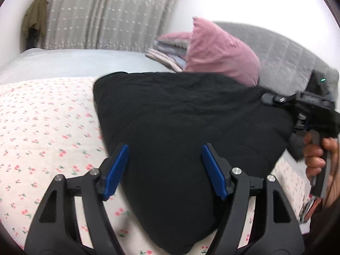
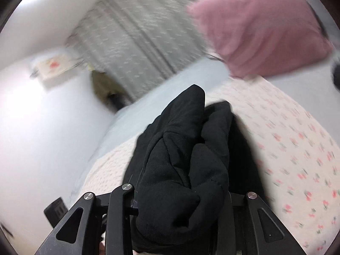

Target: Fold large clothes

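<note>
R gripper fingers buried in black garment; tips hidden.

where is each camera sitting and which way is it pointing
Left wrist: on the open left gripper, looking across the cherry-print bedspread at the black padded garment; the right gripper and the person's hand show at right.
Right wrist: on the right gripper, tilted and blurred, looking along bunched black fabric clamped in its jaws.
Shared: garment, bedspread, pink velvet pillow, grey patterned curtain.
</note>
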`<control>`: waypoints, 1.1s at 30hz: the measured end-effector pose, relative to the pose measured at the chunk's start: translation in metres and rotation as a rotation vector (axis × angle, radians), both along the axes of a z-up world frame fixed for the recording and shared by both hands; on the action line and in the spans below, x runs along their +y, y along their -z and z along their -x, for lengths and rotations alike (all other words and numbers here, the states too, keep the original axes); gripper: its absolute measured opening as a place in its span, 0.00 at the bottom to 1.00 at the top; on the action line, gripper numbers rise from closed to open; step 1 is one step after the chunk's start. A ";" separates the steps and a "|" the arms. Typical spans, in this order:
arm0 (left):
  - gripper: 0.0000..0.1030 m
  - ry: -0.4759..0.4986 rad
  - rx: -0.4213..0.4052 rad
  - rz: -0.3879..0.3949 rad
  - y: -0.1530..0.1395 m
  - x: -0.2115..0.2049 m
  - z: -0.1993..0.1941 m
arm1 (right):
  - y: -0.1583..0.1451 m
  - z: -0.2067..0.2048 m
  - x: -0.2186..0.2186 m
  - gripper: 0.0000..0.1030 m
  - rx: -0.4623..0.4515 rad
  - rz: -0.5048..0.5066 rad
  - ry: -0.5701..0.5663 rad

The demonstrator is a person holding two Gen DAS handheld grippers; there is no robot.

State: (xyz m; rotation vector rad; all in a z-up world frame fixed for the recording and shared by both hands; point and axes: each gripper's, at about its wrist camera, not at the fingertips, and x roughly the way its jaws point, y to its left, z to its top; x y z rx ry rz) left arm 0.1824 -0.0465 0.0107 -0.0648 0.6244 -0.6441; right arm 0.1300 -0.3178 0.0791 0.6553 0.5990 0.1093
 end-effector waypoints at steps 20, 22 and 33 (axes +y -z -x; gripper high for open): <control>0.70 0.001 -0.052 -0.094 0.013 -0.011 0.011 | -0.009 0.024 -0.004 0.52 0.088 0.352 0.179; 0.70 0.001 -0.050 -0.094 0.013 -0.010 0.011 | -0.020 0.027 0.000 0.52 0.040 0.392 0.196; 0.90 0.036 0.203 -0.007 0.009 0.010 -0.019 | 0.067 -0.021 -0.046 0.64 0.290 0.033 0.021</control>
